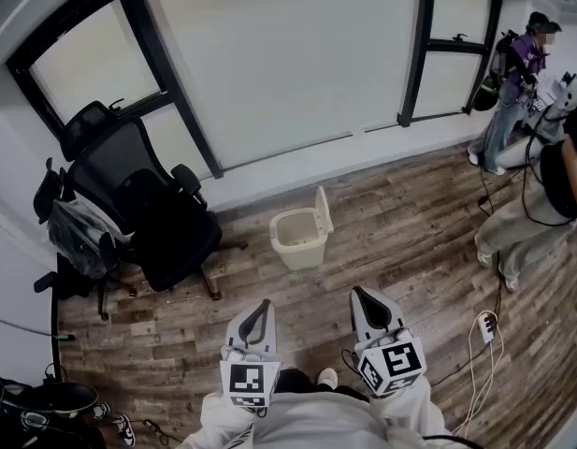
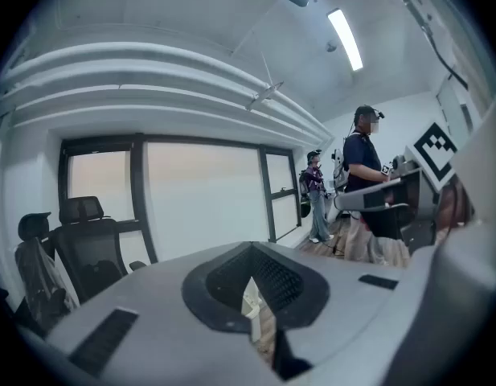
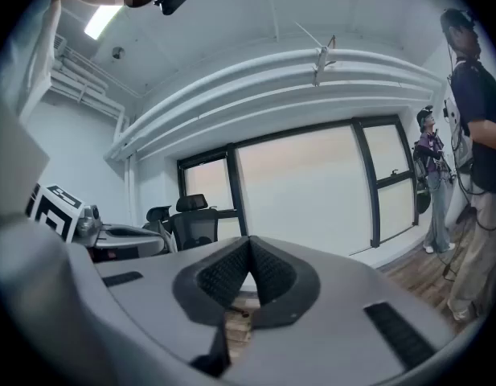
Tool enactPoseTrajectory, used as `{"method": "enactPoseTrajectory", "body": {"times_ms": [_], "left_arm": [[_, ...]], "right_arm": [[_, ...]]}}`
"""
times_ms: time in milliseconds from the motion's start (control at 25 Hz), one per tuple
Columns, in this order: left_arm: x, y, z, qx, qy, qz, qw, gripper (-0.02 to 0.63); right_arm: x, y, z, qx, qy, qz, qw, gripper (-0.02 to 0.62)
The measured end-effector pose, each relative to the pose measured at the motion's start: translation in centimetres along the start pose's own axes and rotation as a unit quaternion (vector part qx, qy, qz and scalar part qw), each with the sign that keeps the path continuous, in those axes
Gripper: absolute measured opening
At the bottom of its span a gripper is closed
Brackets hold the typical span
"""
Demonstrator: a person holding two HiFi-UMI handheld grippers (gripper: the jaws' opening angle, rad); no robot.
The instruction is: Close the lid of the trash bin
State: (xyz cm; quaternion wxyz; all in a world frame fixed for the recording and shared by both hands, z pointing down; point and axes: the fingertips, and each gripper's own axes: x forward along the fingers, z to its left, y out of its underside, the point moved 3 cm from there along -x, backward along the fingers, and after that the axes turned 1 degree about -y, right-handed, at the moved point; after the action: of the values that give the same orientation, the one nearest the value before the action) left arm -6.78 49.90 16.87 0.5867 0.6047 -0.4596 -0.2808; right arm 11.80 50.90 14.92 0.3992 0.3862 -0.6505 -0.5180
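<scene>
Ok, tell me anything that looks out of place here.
The trash bin stands alone in the middle of the wooden floor with its lid tipped up and open. At the right, a power strip lies loose on the floor. Nothing looks spilled or broken.

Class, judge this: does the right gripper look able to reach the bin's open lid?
Probably yes: only floor lies between the right gripper and the upright lid, with nothing standing in the way.
</scene>
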Motion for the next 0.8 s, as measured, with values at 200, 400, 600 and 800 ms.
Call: {"method": "enactPoseTrajectory", "body": {"times_ms": [200, 400, 600, 800], "left_arm": [[1.1, -0.2, -0.6, -0.002, 0.003, 0.000, 1.0000, 0.008], [4.0, -0.5, -0.1, -0.006, 0.010, -0.006, 0.9999, 0.008], [8.6, -0.3, 1.6, -0.007, 0.021, -0.006, 0.9997, 0.008], [14.6, 0.2, 4.9, -0.012, 0.028, 0.002, 0.9995, 0.008]], "right_arm": [[0.1, 0.0, -0.9, 0.000, -0.002, 0.002, 1.000, 0.023], [1.9, -0.7, -2.4, -0.010, 0.003, 0.003, 1.000, 0.023], [6.0, -0.4, -4.5, -0.012, 0.012, 0.015, 1.000, 0.023], [12.3, -0.9, -6.3, -0.016, 0.015, 0.023, 0.999, 0.023]]}}
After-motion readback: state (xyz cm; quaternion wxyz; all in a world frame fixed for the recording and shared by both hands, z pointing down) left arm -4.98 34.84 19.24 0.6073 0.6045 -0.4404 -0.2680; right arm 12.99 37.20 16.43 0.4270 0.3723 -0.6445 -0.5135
